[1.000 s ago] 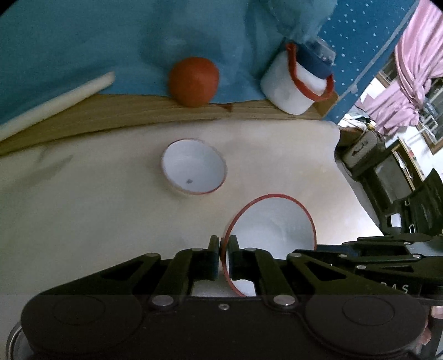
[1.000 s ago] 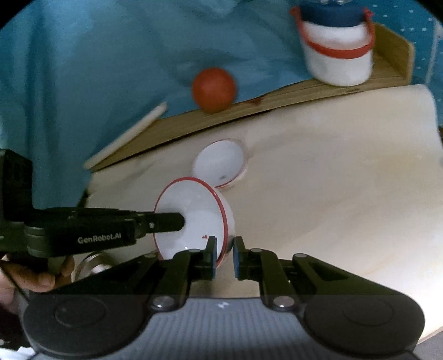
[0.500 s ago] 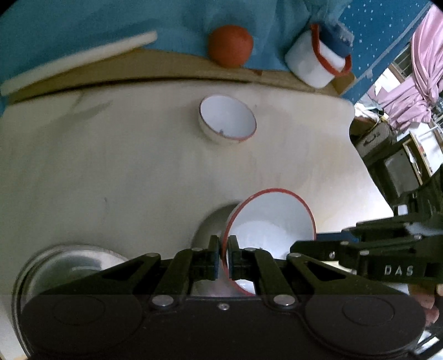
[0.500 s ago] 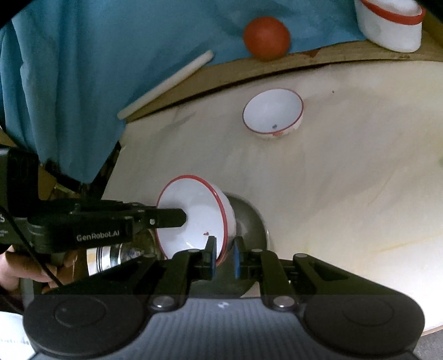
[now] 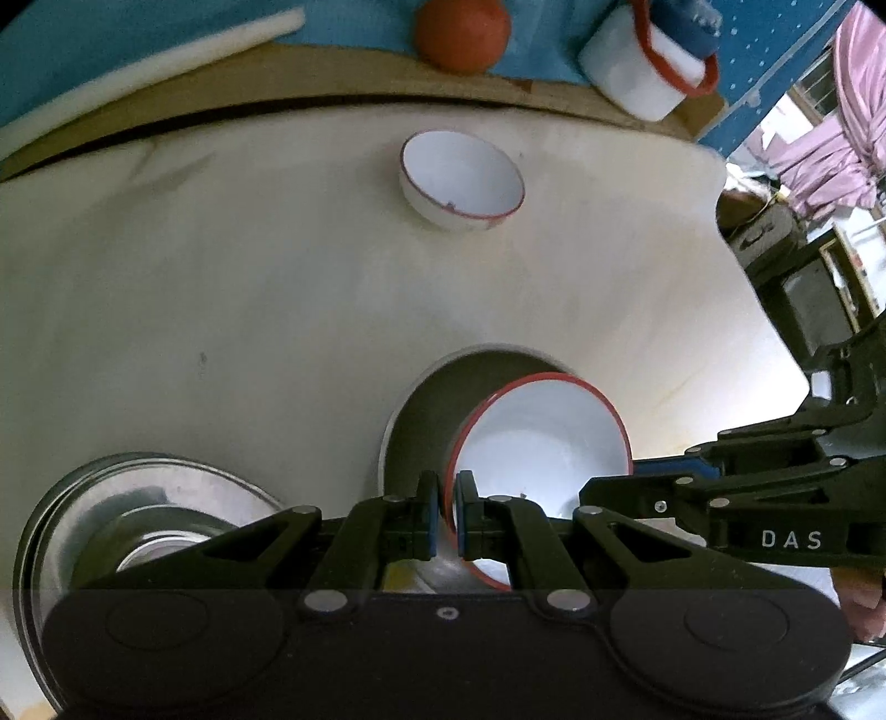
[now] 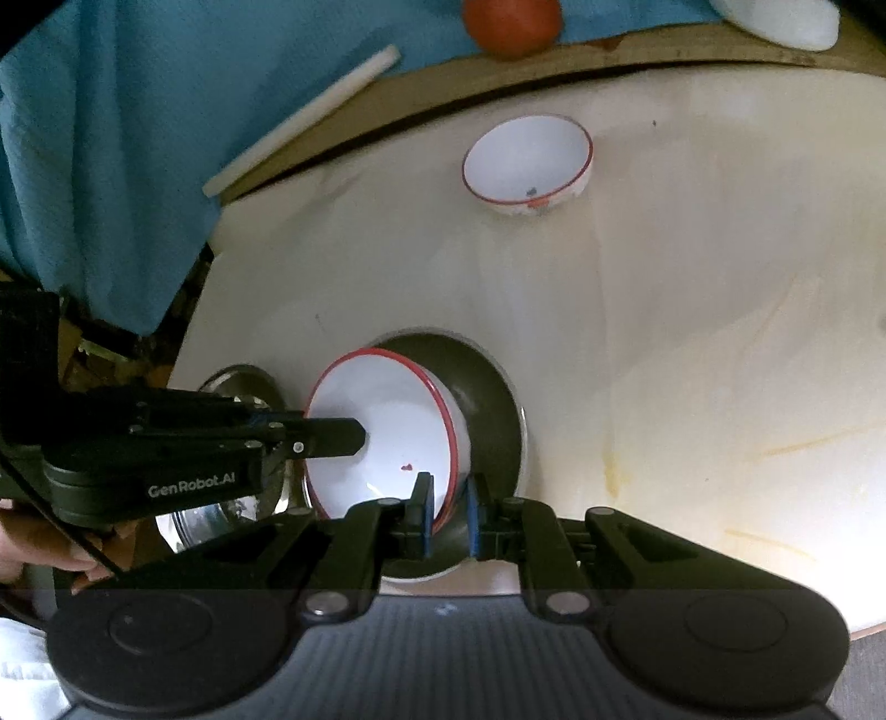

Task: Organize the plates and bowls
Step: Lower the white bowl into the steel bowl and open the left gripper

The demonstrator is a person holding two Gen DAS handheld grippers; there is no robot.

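The red-rimmed bowl [image 5: 540, 443] is tilted over a dark metal dish [image 5: 426, 404], held from two sides. The left gripper [image 5: 447, 515] pinches the bowl's rim between its pads, one finger [image 6: 332, 435] reaching inside the bowl. The right gripper [image 6: 447, 515] pinches the opposite rim in the same way. A steel plate [image 5: 138, 498] lies just beside the dish. A second bowl [image 5: 462, 177] stands upright, well apart from the dish, farther on the pale table [image 5: 221, 304]. Behind it are a red ball [image 5: 462, 33] and a white jar [image 5: 637, 72].
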